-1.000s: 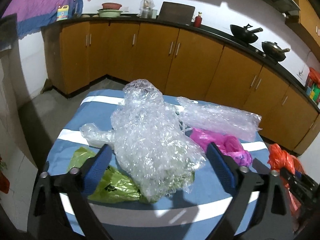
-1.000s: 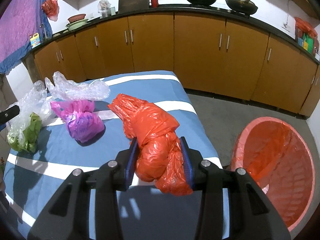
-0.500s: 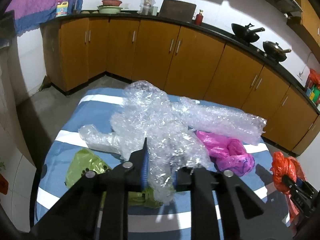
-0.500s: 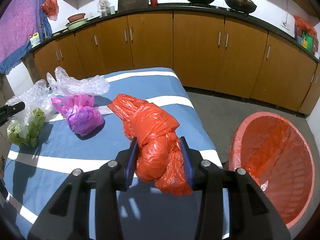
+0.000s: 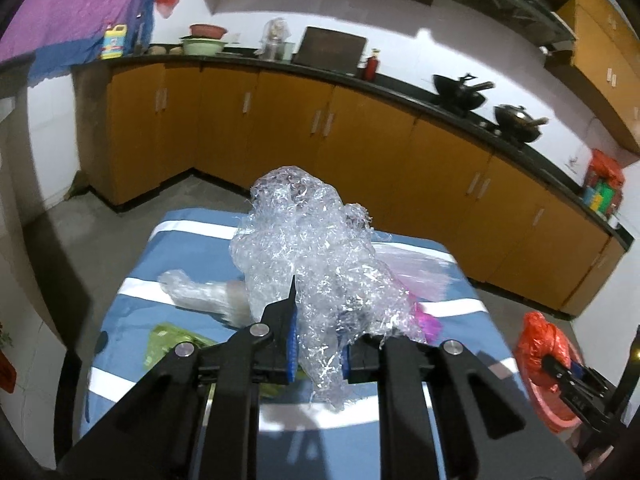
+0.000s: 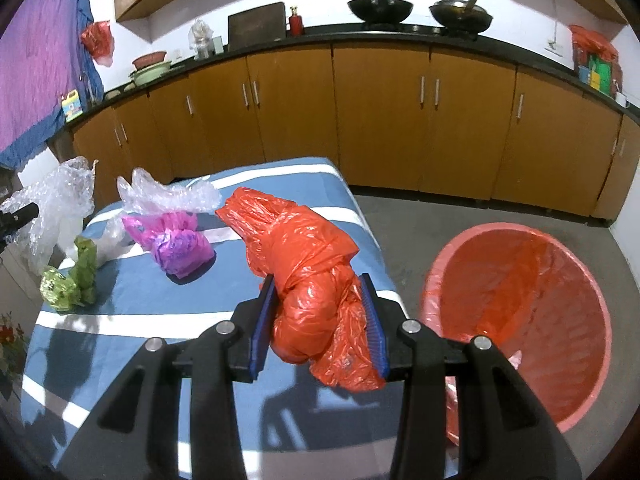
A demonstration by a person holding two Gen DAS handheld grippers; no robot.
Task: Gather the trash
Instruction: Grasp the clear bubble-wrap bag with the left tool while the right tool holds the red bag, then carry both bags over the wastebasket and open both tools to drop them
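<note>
Your left tool (image 5: 318, 354) clamped on bubble wrap (image 5: 308, 256); your right tool (image 6: 320, 326) clamped on orange bag (image 6: 304, 256), beside bin (image 6: 520, 320).

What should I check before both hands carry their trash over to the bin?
1. Right gripper clamped on red bag: ok.
2. Left gripper clamped on bubble wrap: ok.
3. Bin open and lined: ok.
4. Red bag's tail off the table: cannot tell.
5. Bubble wrap free of pink bag and green bag: cannot tell.
</note>
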